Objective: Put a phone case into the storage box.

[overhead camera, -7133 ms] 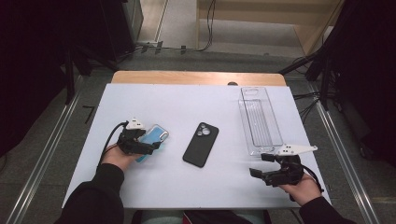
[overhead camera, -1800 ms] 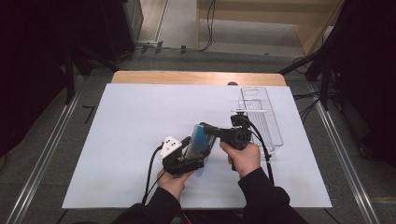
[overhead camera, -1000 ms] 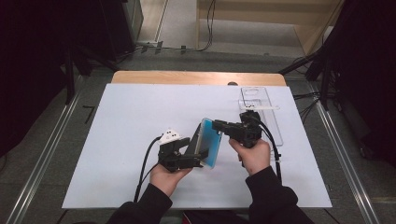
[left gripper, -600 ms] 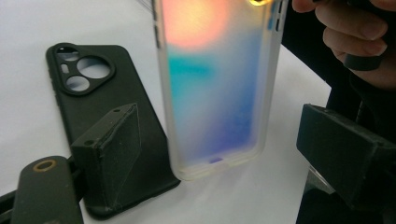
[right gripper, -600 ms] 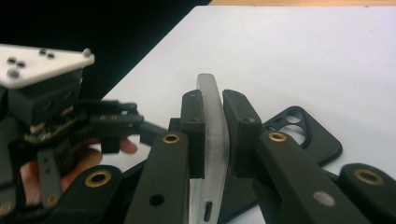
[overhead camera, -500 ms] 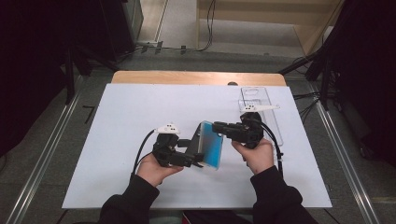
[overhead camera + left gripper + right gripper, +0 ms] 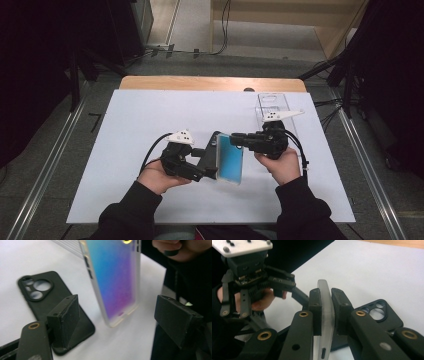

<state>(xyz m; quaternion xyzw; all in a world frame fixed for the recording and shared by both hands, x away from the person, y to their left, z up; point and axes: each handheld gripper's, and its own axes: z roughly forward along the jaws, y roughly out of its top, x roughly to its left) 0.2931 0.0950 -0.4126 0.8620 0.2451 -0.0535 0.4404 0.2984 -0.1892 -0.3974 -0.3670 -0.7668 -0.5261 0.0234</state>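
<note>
A translucent phone case (image 7: 231, 159) with a blue-to-purple sheen hangs upright above the middle of the white table. My right gripper (image 7: 236, 138) is shut on its upper edge; in the right gripper view both pads (image 7: 315, 307) press on the thin case (image 7: 325, 297). My left gripper (image 7: 210, 165) faces it from the left. Its jaws have just been closing, with the lower end of the case (image 7: 112, 282) between them, and a gap shows on each side of it. A black phone case (image 7: 37, 290) lies flat on the table underneath, camera holes up (image 7: 382, 312).
A clear plastic tray (image 7: 272, 105) stands at the back right of the white table top (image 7: 125, 130), just behind my right hand. A wooden strip (image 7: 210, 83) runs along the far edge. Cables trail from both grippers towards me.
Several seconds ago my left gripper held the blue case at the left; now the right one holds it at the middle. Over the last second the left hand drew slightly left and up.
</note>
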